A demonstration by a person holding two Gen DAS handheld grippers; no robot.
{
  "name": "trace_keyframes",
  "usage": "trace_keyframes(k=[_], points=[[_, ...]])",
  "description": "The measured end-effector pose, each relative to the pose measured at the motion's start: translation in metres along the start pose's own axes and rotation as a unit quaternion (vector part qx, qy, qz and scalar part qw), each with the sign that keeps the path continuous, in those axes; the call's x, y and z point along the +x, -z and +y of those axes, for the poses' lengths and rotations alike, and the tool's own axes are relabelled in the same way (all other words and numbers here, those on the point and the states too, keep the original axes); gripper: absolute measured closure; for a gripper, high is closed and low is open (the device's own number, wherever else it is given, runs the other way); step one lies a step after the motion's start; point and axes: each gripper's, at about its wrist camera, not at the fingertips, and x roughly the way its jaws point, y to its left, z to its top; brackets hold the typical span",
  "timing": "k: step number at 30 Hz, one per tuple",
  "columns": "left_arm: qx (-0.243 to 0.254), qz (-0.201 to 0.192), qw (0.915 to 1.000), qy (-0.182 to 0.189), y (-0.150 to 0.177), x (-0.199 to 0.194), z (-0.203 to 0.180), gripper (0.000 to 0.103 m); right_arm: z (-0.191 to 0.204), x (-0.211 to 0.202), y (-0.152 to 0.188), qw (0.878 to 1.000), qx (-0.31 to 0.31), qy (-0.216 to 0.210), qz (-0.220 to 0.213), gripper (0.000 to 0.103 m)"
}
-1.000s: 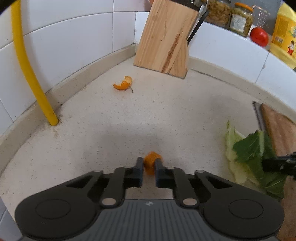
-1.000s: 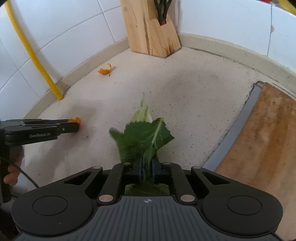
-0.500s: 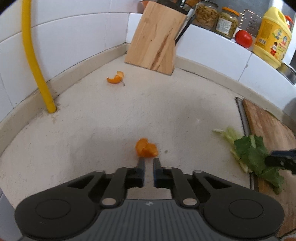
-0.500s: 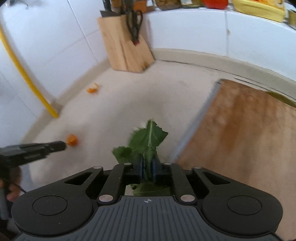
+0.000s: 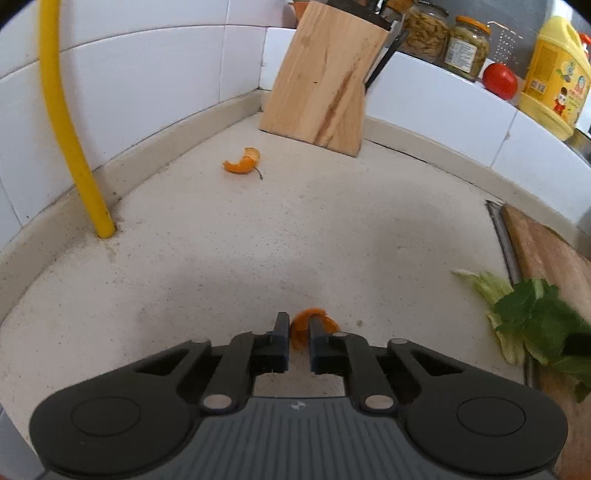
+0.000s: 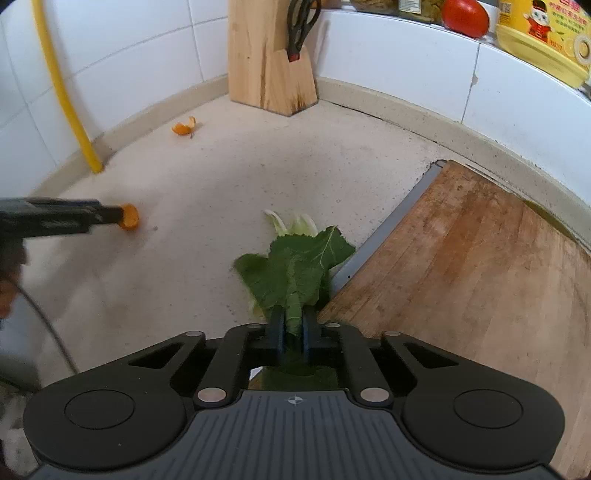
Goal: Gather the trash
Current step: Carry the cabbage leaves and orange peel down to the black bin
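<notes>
White tiled walls [image 5: 155, 74] are seen around a speckled beige countertop [image 5: 258, 229], into whose far corner a wooden knife block [image 5: 321, 77] is set. A yellow pipe [image 5: 62, 122] is seen rising from the counter along the left wall. On the ledge behind, two glass jars [image 5: 443, 33], a red tomato [image 5: 499, 79] and a yellow bottle [image 5: 552, 70] are lined up.

The left gripper [image 5: 296, 326] is held low over the counter, and a small piece of orange peel [image 5: 301, 325] is caught between its nearly closed fingers, with part of the peel showing past the right finger. A second, curled piece of orange peel [image 5: 243, 162] is left lying on the counter near the knife block, well apart from both grippers.

The right gripper [image 6: 293, 319] is closed on the stem of a green leafy vegetable scrap [image 6: 295, 262], whose blades are spread forward over the counter, with pale stalks [image 6: 295, 223] visible beyond them. The scrap is positioned just beside the grey edge of a wooden cutting board [image 6: 480, 258], which is laid on the right of the counter.
</notes>
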Motion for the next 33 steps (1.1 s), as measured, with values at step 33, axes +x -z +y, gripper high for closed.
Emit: trace_keyframes(k=[33], points=[[-0.117, -0.056, 0.9885, -0.077, 0.057, -0.125, 0.088, 0.103, 0.120, -0.024, -0.040, 0.973, -0.024, -0.222, -0.055, 0.096]])
